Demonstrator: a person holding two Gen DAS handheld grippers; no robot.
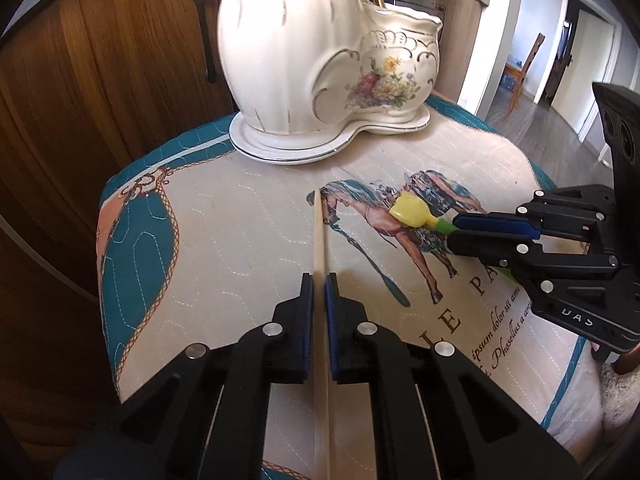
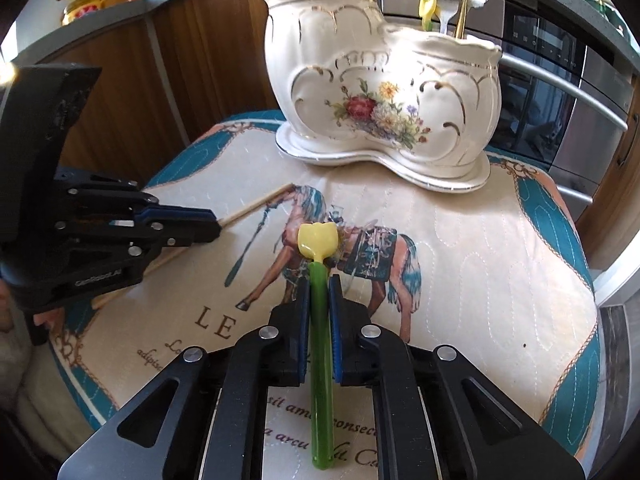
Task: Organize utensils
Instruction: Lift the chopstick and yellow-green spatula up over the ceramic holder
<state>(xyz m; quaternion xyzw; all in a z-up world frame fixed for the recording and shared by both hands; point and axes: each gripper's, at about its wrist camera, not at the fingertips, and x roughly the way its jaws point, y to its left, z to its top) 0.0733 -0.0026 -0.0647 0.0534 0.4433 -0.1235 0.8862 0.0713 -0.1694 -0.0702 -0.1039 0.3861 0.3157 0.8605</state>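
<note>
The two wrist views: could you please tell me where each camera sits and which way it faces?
Left wrist: sits on the left hand-held gripper, facing down its fingers at a wooden chopstick they clamp; the ceramic holder stands beyond.
Right wrist: sits on the right hand-held gripper, shut on a tulip-topped green utensil.
Shared: holder, horse-print mat, and each other's gripper.

Each view is taken from a wrist, close above the cloth (image 1: 224, 240), angled down along the fingers toward the holder (image 1: 320, 60) — shared by both, as are the cloth and the opposite gripper (image 1: 452, 232).
</note>
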